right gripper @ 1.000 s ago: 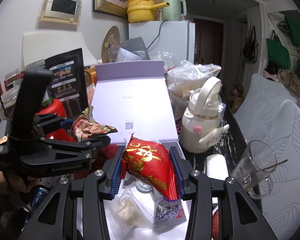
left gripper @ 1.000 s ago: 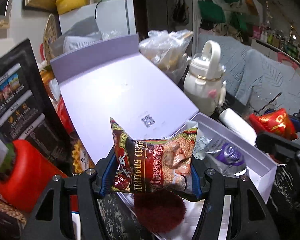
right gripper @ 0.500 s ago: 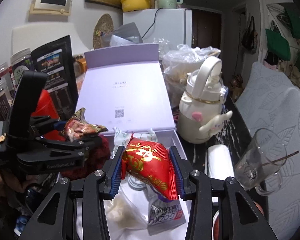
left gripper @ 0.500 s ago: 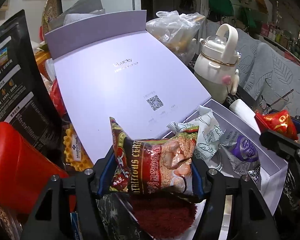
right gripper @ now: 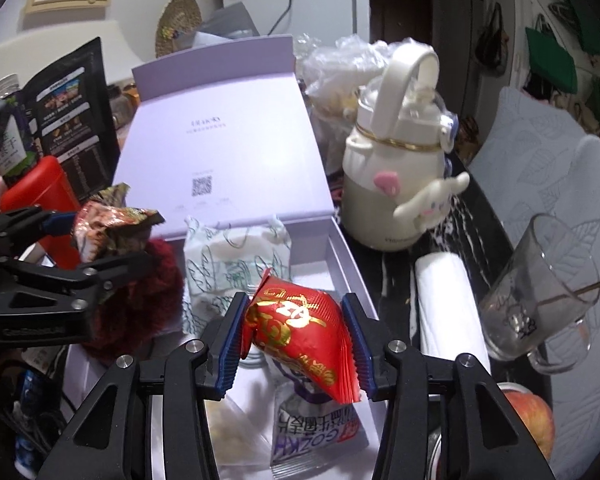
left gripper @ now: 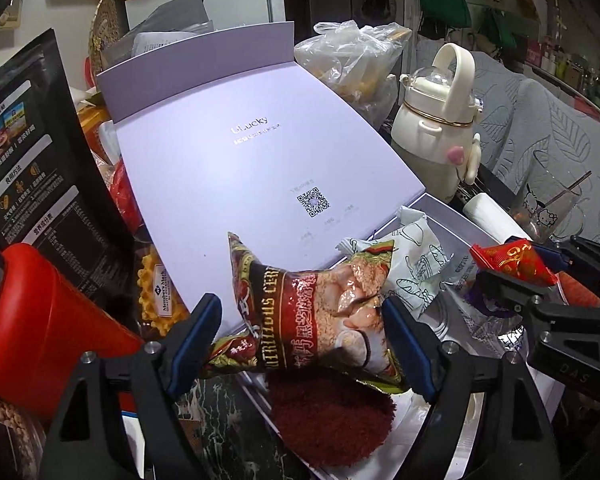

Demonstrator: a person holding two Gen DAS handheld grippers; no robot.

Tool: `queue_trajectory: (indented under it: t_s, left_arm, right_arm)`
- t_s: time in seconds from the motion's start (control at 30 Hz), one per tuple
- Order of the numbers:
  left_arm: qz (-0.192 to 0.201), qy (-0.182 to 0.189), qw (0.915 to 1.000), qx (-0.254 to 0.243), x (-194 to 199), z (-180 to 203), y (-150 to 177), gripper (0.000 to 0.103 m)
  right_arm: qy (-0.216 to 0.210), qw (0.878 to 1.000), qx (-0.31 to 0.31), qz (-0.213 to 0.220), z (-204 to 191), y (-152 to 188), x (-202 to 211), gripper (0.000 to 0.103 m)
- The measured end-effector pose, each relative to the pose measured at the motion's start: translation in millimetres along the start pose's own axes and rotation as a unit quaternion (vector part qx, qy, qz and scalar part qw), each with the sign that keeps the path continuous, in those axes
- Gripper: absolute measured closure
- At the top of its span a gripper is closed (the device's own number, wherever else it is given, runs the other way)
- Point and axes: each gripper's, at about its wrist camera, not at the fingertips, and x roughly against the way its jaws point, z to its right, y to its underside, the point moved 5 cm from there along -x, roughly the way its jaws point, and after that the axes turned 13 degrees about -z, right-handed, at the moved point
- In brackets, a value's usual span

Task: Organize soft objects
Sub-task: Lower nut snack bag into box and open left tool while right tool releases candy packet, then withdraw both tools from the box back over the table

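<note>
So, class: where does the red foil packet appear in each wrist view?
Left wrist view: red foil packet at the right edge, in the right claw.
Right wrist view: red foil packet at lower centre.
Shared landmark: the cream bottle.

Each gripper is made of black plastic. The left gripper [left gripper: 300,332] has two wide black arms with blue ribbed pads on the inner faces of its fingers [left gripper: 196,330]. Small shiny round screws sit just behind the pads. The right gripper [right gripper: 298,344] looks the same: black arms, blue ribbed pads, silver screws behind them. Faint raised letters show on the side of each gripper's black body.
</note>
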Motion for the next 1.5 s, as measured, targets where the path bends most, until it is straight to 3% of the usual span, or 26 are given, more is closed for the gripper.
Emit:
queue_trajectory:
  t_s: [0.1,0.17,0.67,0.93,1.5]
  left_arm:
    - [0.001,0.001,1.0,0.001,3,0,1,0.021]
    - [0.001,0.0,1.0,0.001,5,1,2,0.021]
    - [0.021,0.005,0.9998,-0.001,36,8,-5,0.021]
    - [0.045,0.016,0.9989,-0.001,64,13,-15,0.021]
    - [0.139,0.015,0.9899,-0.025,175,28,12,0.021]
  right_arm:
    - [0.001,1.0,-0.005,-0.009,2,1,-3,0.052]
    - [0.008,1.0,-0.008,-0.015,3,2,-3,0.035]
    - [0.018,1.0,0.0,0.015,-1,-9,38,0.035]
    - [0.043,0.998,-0.001,0.042,-4,-19,77,0.035]
    - [0.066,0.987,0.011,0.148,-33,3,194,0.035]
